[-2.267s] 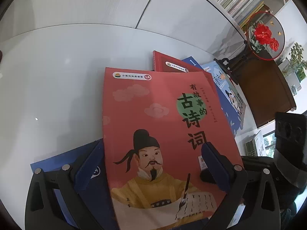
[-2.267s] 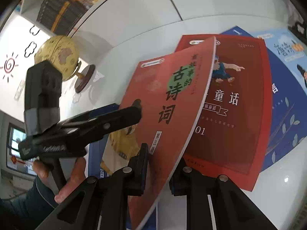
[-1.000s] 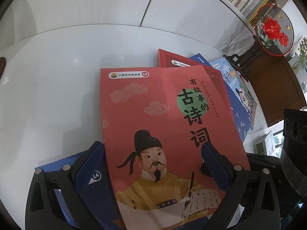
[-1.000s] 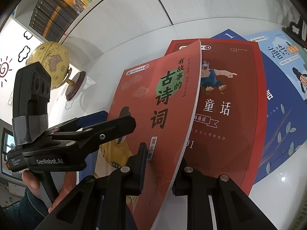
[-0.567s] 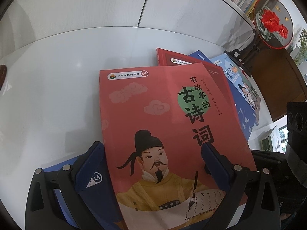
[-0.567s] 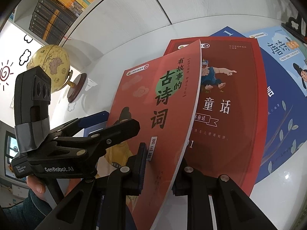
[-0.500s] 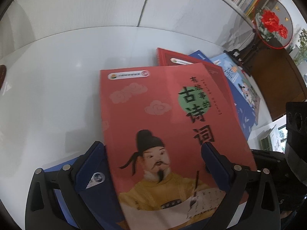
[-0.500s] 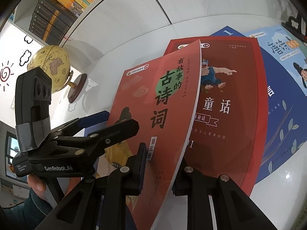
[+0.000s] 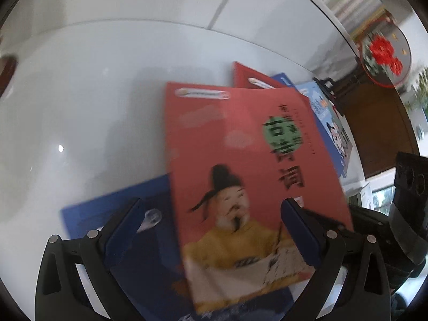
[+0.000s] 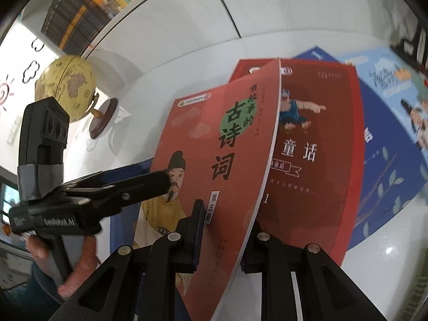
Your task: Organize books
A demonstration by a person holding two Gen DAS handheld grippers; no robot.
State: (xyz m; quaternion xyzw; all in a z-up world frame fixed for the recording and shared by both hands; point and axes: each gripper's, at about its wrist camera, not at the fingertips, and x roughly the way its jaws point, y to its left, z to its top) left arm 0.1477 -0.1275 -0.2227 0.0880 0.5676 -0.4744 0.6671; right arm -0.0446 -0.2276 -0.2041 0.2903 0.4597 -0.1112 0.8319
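Observation:
A salmon-red poetry book (image 9: 240, 147) with a painted scholar on its cover is held tilted above the white table (image 9: 93, 93). My right gripper (image 10: 227, 216) is shut on its lower right edge, and the cover (image 10: 227, 147) bows upward. My left gripper (image 9: 211, 206) stands open, fingers wide apart. The book lies between them, with a gap at the left finger (image 9: 128, 227). In the right wrist view one left finger (image 10: 149, 184) reaches across the cover. A blue book (image 9: 120, 208) lies flat beneath.
A dark red fairy-tale book (image 10: 321, 147), a navy book (image 10: 388, 160) and a light blue book (image 10: 388, 75) overlap on the table at the right. A globe (image 10: 67, 88) stands at the far left, bookshelves (image 10: 88, 8) behind. A hand (image 10: 80, 267) holds the left gripper.
My left gripper has slid left relative to the red book, baring more of the blue book underneath. The right gripper keeps its grip on the book's edge.

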